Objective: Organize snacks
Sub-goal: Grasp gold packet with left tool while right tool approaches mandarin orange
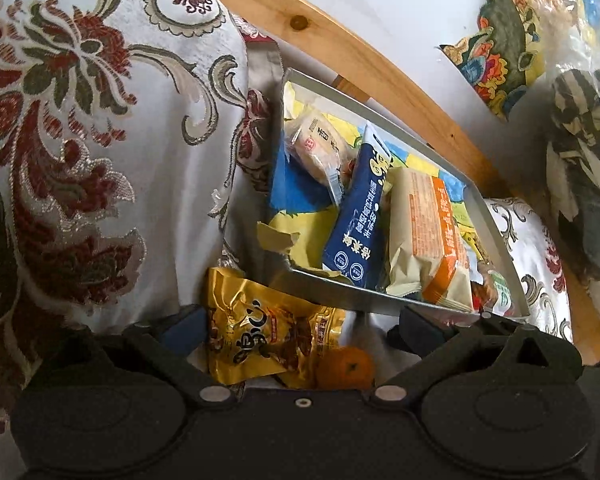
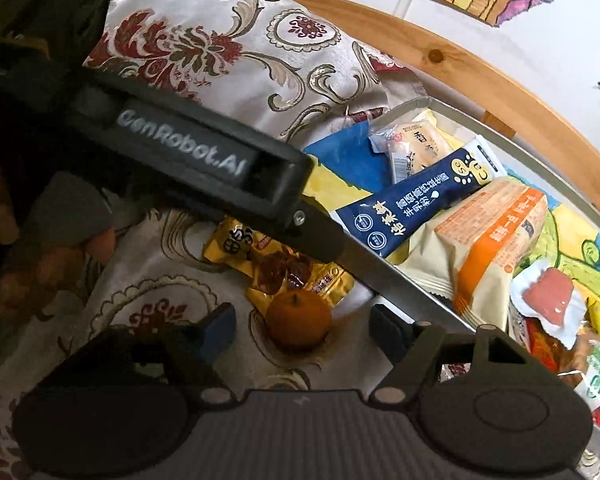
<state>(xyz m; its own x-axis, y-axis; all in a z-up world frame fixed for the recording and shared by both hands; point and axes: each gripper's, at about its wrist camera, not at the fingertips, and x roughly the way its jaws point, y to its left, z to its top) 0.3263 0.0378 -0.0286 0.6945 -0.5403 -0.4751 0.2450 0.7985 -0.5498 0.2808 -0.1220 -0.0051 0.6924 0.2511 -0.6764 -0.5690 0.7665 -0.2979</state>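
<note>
Floral cloth (image 1: 100, 160) covers the surface under a wooden rail (image 1: 340, 40). Most snacks already lie in the tray (image 2: 420, 300) at two o'clock. Outside its near wall sit the gold packet (image 1: 260, 340) and orange (image 2: 298, 318). Left tool (image 1: 296, 330) and right tool (image 2: 302, 330) each hang spread, gripping nothing, probably set to collect these.

Between my matt black plastic fingers (image 1: 180, 330) lies a glossy gold foil packet (image 1: 256, 336) on woven brocade cloth (image 1: 100, 160), ahead a smooth grey metal tray (image 1: 332, 290) and varnished wooden rail (image 1: 340, 48).
</note>
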